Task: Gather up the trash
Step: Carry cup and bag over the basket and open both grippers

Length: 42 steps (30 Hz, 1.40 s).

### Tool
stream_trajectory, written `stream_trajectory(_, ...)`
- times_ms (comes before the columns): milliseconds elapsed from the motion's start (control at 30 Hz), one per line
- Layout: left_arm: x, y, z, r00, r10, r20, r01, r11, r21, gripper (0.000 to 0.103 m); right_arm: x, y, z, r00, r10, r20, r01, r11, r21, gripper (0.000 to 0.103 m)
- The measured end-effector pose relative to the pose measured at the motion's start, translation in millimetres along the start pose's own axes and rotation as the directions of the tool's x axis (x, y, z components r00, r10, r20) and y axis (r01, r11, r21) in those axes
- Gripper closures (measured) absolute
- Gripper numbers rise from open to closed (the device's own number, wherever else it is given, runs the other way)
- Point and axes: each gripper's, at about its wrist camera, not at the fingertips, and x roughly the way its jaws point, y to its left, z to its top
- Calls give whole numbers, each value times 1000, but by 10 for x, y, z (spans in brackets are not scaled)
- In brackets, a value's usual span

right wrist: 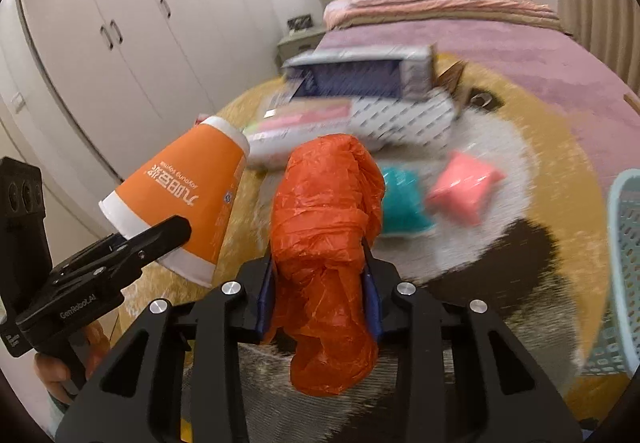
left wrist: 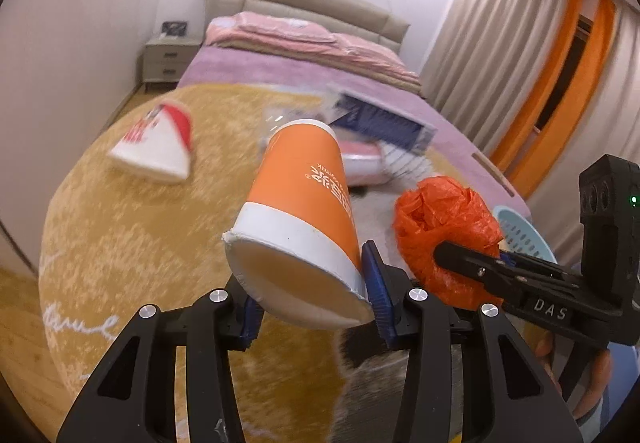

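An orange paper cup with a white base is tilted off the rug, and my left gripper is shut on its bottom rim between the blue pads. In the right wrist view the same cup hangs at the left, with a black finger across its base. A crumpled orange plastic bag is pinched in my right gripper, its loose end drooping below the jaws. The left wrist view shows that bag just right of the cup, and the two grippers are close side by side.
On the round yellow rug lie a red-and-white flattened carton, blue and white packages, a teal pouch and a pink pouch. A light blue perforated basket stands at the right. A bed and wardrobes lie beyond.
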Motion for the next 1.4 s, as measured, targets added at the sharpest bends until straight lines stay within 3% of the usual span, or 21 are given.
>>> stream_trajectory(333, 226, -787, 238, 994, -108, -1, 107, 985, 135, 60, -535, -747, 111, 990, -93, 107, 77, 987, 142, 70)
stream_trajectory(533, 509, -1315, 314, 983, -177, -52, 184, 961, 207, 59, -829, -1329, 67, 970, -199, 137, 157, 950, 269, 70)
stream_trajectory(667, 753, -1657, 336, 969, -223, -110, 243, 942, 231, 59, -931, -1656, 25, 912, -403, 82, 358, 877, 321, 70)
stream_trajectory(800, 1010, -2051, 314, 947, -268, -176, 307, 915, 262, 59, -1036, -2108, -88, 883, -466, 45, 410, 815, 409, 70)
stream_trajectory(1067, 1482, -2743, 188, 906, -319, -280, 401, 860, 317, 62, -1142, -2844, -324, 862, -506, -26, 438, 719, 539, 70)
stream_trajectory(1267, 1768, -3017, 127, 891, -319, -322, 421, 847, 325, 63, -1135, -3149, -401, 863, -502, -51, 434, 688, 582, 68)
stream_trajectory(1367, 1896, -3069, 62, 887, -309, -342, 419, 851, 318, 63, -1055, -3246, -402, 870, -487, -76, 432, 680, 592, 56)
stream_trajectory(1400, 1936, -3044, 47, 886, -309, -345, 417, 856, 304, 61, -1047, -3279, -430, 878, -473, -72, 415, 678, 607, 46)
